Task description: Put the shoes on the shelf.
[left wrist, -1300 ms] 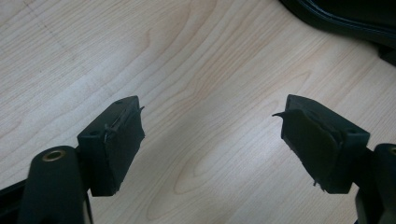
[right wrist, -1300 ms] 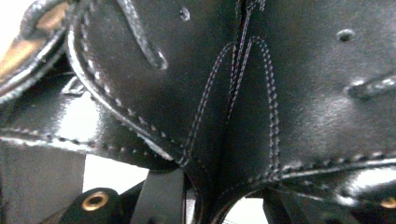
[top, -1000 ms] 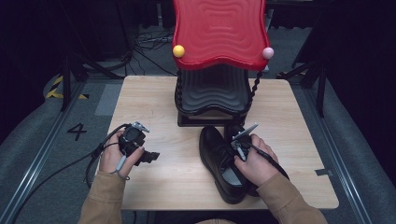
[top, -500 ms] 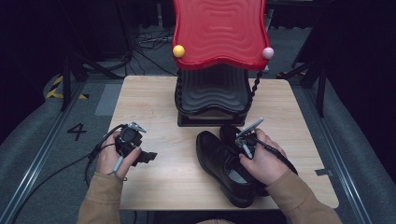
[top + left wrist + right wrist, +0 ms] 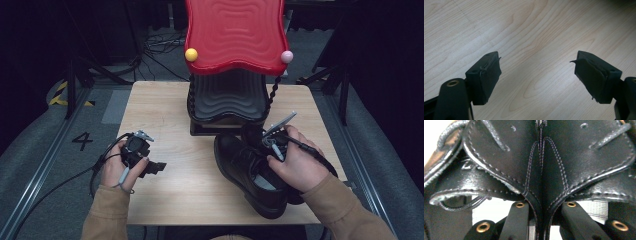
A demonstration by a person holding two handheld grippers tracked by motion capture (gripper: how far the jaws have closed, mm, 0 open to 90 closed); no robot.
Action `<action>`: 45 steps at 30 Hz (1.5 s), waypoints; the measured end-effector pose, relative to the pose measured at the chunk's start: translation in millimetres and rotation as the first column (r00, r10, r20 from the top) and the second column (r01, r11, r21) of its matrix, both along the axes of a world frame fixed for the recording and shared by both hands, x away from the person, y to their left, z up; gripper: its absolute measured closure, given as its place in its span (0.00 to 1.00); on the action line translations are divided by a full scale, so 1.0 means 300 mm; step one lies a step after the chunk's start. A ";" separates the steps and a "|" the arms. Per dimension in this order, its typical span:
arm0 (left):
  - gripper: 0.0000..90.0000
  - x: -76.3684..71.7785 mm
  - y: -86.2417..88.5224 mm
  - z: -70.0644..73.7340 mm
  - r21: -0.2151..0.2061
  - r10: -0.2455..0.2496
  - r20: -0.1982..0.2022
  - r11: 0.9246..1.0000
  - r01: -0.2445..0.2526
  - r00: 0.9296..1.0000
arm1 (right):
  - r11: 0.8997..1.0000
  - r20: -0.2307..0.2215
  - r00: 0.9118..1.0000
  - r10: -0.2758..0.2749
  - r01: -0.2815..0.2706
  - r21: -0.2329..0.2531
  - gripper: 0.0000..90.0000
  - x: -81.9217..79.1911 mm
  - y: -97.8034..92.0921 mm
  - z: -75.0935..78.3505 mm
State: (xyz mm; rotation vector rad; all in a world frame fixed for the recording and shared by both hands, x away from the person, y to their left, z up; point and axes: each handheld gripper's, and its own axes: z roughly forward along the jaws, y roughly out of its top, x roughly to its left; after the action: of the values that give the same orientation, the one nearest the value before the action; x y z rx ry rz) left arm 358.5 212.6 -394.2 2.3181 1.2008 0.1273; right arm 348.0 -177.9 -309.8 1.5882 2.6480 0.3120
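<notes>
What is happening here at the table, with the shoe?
A person works at a wooden table with a gripper in each hand. The right gripper is shut on the heel seam of a black shoe, close to a red and black stand. The left gripper rests open on the table, holding nothing.

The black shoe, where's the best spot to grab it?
Probably the heel seam of the black shoe, from behind. That thin, stiff, raised edge fits between two jaws, and the right gripper is clamped on it there; the toe looks too round.

A dark recording lab: wooden table, floor cables, a taped floor number.
</notes>
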 end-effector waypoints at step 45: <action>0.23 -0.027 0.044 0.007 -0.011 0.045 0.007 0.999 -0.045 0.999 | 0.994 0.114 0.993 0.007 -0.019 0.108 0.91 -0.025 -0.088 0.658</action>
State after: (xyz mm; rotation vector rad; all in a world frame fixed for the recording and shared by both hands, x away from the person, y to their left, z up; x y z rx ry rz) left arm 350.4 225.8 -392.0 2.2799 1.2475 0.1446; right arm 340.6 -204.3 -112.3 1.5329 2.5976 0.5395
